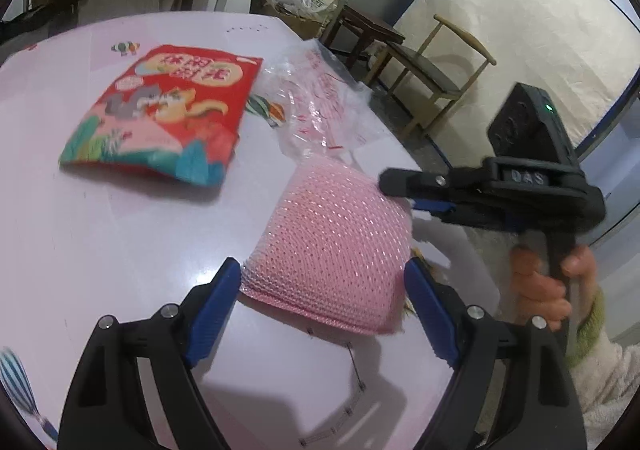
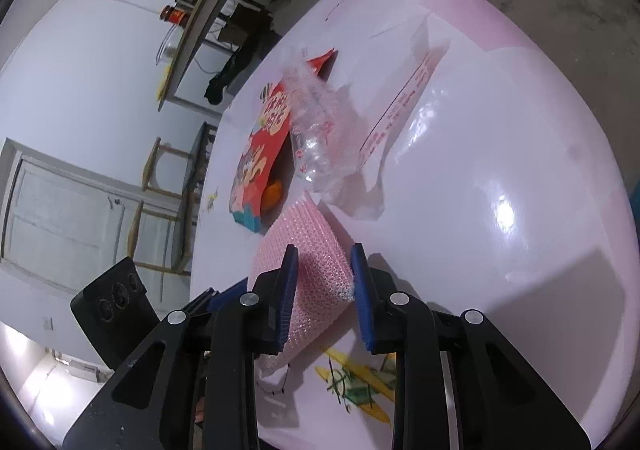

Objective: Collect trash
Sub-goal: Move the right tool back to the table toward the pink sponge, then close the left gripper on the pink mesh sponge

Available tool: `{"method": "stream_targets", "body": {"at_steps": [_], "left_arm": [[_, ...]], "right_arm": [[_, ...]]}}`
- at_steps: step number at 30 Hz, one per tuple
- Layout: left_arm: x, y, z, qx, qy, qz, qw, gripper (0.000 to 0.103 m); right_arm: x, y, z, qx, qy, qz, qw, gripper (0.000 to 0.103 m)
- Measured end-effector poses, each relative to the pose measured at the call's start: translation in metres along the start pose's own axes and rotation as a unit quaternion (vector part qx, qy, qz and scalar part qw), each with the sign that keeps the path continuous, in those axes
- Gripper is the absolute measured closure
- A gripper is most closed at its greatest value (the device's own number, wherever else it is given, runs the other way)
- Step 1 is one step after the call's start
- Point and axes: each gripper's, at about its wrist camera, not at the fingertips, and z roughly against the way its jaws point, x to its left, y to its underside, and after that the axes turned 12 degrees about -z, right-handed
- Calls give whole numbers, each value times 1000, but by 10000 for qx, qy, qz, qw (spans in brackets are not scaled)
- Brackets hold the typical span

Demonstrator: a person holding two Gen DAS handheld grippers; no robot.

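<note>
The left gripper [image 1: 322,298] is spread wide, its blue pads [image 1: 212,314] on either side of the near edge of a pink pad [image 1: 336,238] that lies on the table [image 1: 120,250]; the left pad touches or nearly touches the corner, the right one stands just beside the other edge, and no squeeze shows. The right gripper [image 1: 404,190] comes in from the right in the left view, held by a hand [image 1: 548,286]; in its own view the right gripper [image 2: 324,290] has its fingers [image 2: 288,298] set on both sides of the pink pad [image 2: 304,270], close against it with the mesh bulging between them; whether they truly pinch it I cannot tell. Beyond the pad lies a red snack bag [image 1: 160,114] flat on the table, and just right of it a crumpled clear plastic bag [image 1: 320,106] printed in red, near the table's edge; in the right view the snack bag [image 2: 260,166] sits behind the clear bag [image 2: 316,130], which rests partly on a white sheet [image 2: 400,98]. A wooden chair [image 1: 436,70] stands off the table on the floor.
</note>
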Motion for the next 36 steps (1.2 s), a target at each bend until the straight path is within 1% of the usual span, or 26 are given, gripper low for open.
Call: {"method": "stream_targets", "body": {"at_steps": [10,15,19,21,22,23,25,28,30,31,34,35,36], "left_arm": [[-30,42,27,0,228,180,9996,22],[-38,63,42,4,213,251,9995,22],[-41,74,56,-26,-20,287,9996,21],[-43,76,63,-67,-251,265,9993,19],[-44,77,69,-128,-435,249,9987,19],[-45,80,73,-170,-506,250,9983,18],[-42,79,79,-251,-632,293,9973,17],[-38,75,82,-315,-727,279,9965,16],[-36,69,81,-366,-850,205,9955,14],[-37,67,81,-394,-927,169,9948,14],[-43,55,73,-439,-1203,15,9918,13],[-46,51,68,-399,-1302,-67,9907,13],[-47,49,63,-354,-1335,-124,9903,13]], "right_arm": [[-1,23,-1,383,-11,174,9991,78],[7,34,-9,570,-49,319,9979,76],[17,40,-19,716,-90,463,9963,74],[22,42,-22,729,-47,534,9959,73],[24,42,-23,712,-4,576,9958,72],[26,41,-22,677,23,608,9958,71],[28,40,-18,597,34,627,9962,66],[33,42,-12,445,85,710,9964,57],[34,41,-5,279,167,768,9965,47],[34,41,-3,222,191,777,9965,45],[32,37,6,-25,287,707,9971,36],[31,36,7,-78,299,674,9972,33],[29,34,9,-136,320,642,9973,32]]}}
